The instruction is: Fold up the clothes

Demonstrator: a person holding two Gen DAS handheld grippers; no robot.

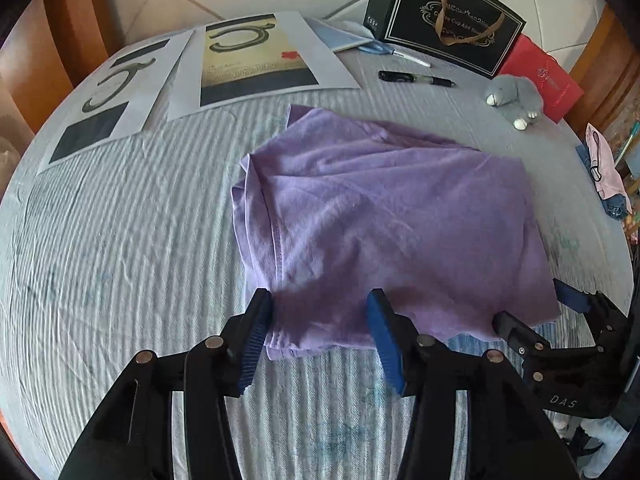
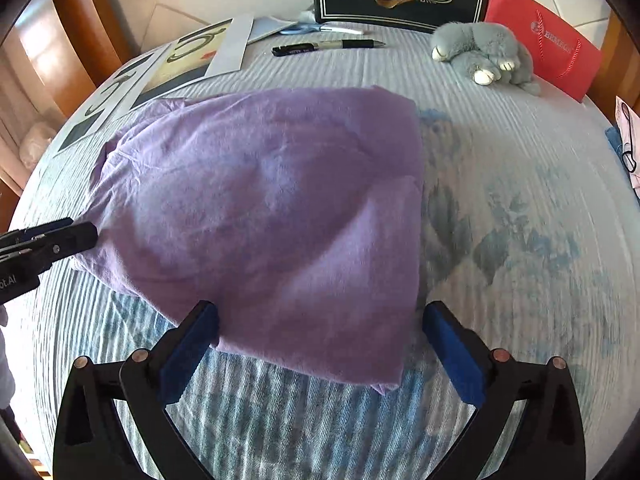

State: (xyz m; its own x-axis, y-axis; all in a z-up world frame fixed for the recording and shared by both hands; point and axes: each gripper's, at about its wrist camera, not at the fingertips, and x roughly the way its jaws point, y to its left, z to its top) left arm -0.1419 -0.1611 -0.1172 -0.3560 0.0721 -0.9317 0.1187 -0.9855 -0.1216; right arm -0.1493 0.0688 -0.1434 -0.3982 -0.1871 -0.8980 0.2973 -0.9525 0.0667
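Observation:
A purple shirt [image 1: 380, 208] lies folded into a rough rectangle on the striped pale-blue tablecloth [image 1: 120, 240]. My left gripper [image 1: 322, 316] is open over the shirt's near left corner; the cloth lies flat between the blue pads [image 1: 256, 332], which do not pinch it. The right gripper [image 1: 536, 306] shows at the shirt's near right corner. In the right wrist view the shirt [image 2: 272, 200] fills the middle. My right gripper [image 2: 320, 324] stands wide open astride its near edge, pads clear of the cloth. The left gripper [image 2: 76, 232] touches the shirt's left edge there.
At the table's far side lie two printed sheets [image 1: 256, 60], a black pen [image 1: 416, 77], a black gift box [image 1: 444, 16], a red bag [image 1: 540, 76] and a grey plush rabbit [image 1: 514, 96]. Wooden chair backs [image 1: 72, 20] ring the table. More clothes [image 1: 604, 168] hang at the right.

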